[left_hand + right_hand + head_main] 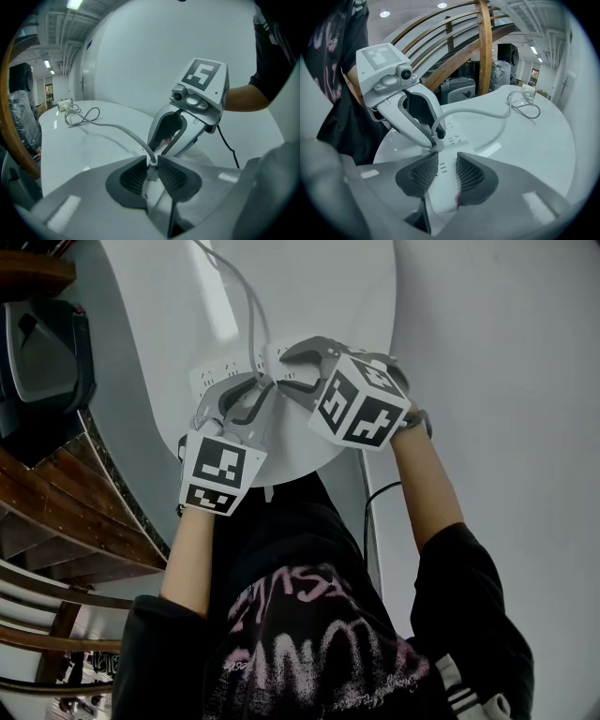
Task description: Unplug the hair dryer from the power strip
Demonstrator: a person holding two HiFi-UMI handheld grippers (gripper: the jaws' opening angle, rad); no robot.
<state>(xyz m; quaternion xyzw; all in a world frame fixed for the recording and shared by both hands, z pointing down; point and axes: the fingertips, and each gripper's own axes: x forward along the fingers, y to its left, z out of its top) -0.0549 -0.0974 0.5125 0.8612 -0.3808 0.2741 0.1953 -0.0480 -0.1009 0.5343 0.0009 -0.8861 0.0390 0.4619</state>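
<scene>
On the round white table lies a white power strip. A grey cable runs from it across the tabletop. In the left gripper view my left gripper is shut on the white plug, where the cable joins it. The right gripper straddles the power strip near its end, with both pads against its long sides. The two grippers face each other closely, left gripper and right gripper. The cable ends in a coil by a small white object, too small to identify.
The table's curved edge lies just under the grippers. Wooden curved rails and a dark machine stand to the left. A black cable hangs below the table's edge beside the person's right arm.
</scene>
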